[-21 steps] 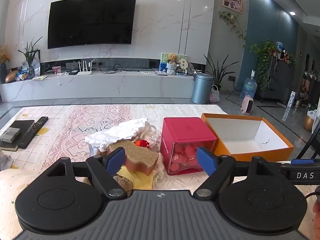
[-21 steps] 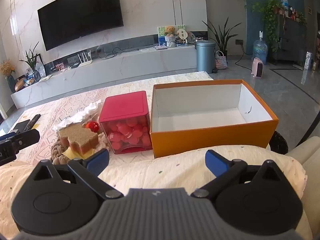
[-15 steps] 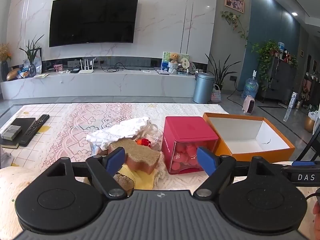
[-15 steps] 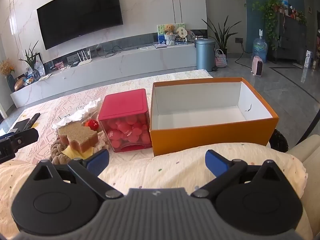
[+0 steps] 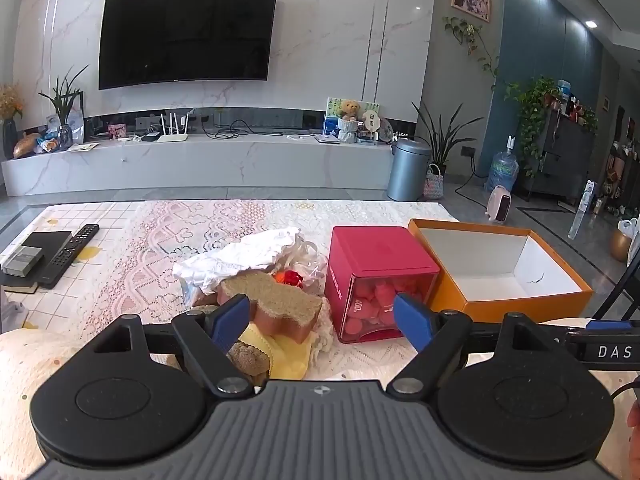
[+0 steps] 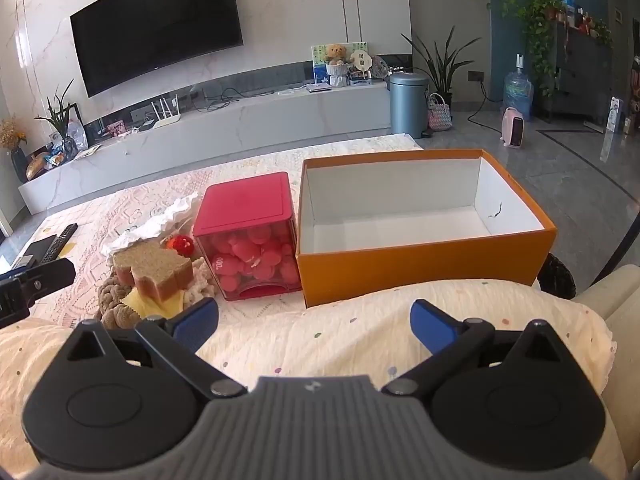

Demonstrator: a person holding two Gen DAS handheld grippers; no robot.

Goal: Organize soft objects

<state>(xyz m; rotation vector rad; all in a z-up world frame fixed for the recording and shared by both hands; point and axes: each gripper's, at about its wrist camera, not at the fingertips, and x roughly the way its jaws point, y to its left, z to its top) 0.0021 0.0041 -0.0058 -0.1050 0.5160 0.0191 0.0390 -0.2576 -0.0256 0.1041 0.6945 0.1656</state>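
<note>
A pile of soft things lies on the lace cloth: a brown sponge slab [image 5: 276, 302] [image 6: 154, 266], a yellow cloth [image 5: 290, 350] [image 6: 144, 306], a knitted brown piece [image 6: 114, 306], a white crumpled cloth [image 5: 236, 260] and a small red item [image 5: 290, 278]. An open, empty orange box [image 5: 516, 304] [image 6: 420, 256] stands to the right, beside a red box of pink pieces [image 5: 376, 280] [image 6: 250, 236]. My left gripper [image 5: 322, 318] is open just before the pile. My right gripper [image 6: 314, 324] is open over a cream cushion [image 6: 360, 336].
A remote [image 5: 72, 248] and dark flat items [image 5: 40, 248] lie at the table's far left. The other gripper's black body shows at the left edge of the right wrist view [image 6: 32, 284]. A TV wall, bin and plants stand beyond.
Both grippers have crept slightly forward toward the table; the pile and boxes sit a little nearer. Both stay open and empty.
</note>
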